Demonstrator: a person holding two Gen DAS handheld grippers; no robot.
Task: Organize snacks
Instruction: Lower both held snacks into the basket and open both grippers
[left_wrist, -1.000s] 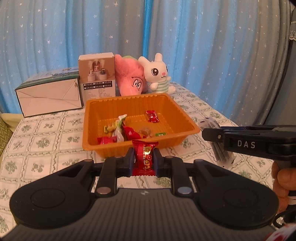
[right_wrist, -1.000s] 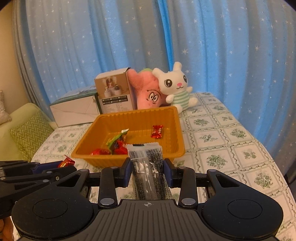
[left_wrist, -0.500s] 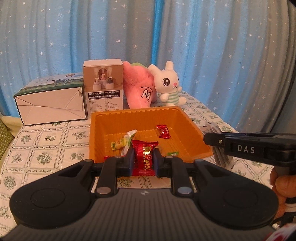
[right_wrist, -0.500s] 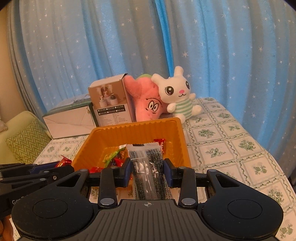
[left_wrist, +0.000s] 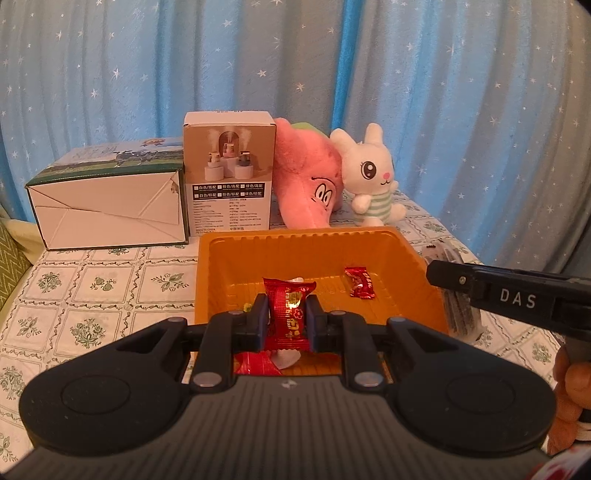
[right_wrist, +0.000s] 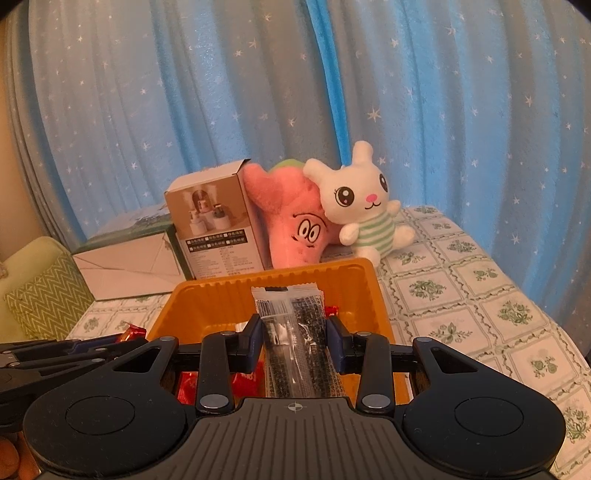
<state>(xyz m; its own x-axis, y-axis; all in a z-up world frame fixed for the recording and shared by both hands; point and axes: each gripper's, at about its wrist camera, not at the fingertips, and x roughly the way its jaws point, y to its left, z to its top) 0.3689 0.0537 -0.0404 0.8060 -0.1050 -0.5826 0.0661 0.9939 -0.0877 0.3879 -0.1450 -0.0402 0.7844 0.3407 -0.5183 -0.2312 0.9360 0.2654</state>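
Now both snacks hung over the orange tray (left_wrist: 417, 258), which sat on the flower-patterned table (left_wrist: 110, 280) in front of two boxes and two plush toys. The left tongs (left_wrist: 286, 321) were pinched almost shut on a red candy (left_wrist: 288, 314), gripping it across its middle so that its crimped top stood up between the jaws. The right tongs (right_wrist: 293, 341) stood partly open around a wider clear packet with black print (right_wrist: 291, 325), clamped on its two long edges. Both were above the near half of the tray, where a few wrapped candies already lay, one of them a small red candy (left_wrist: 359, 282) toward the far right.

The candy looked light and fairly firm under a crinkly, slippery foil, so I judged a hold across the body safer than one on the twisted ends. The packet seemed flimsy and glossy; squeezed at the edges it would probably bow, and a grip nearer its middle would likely keep it from sliding out.
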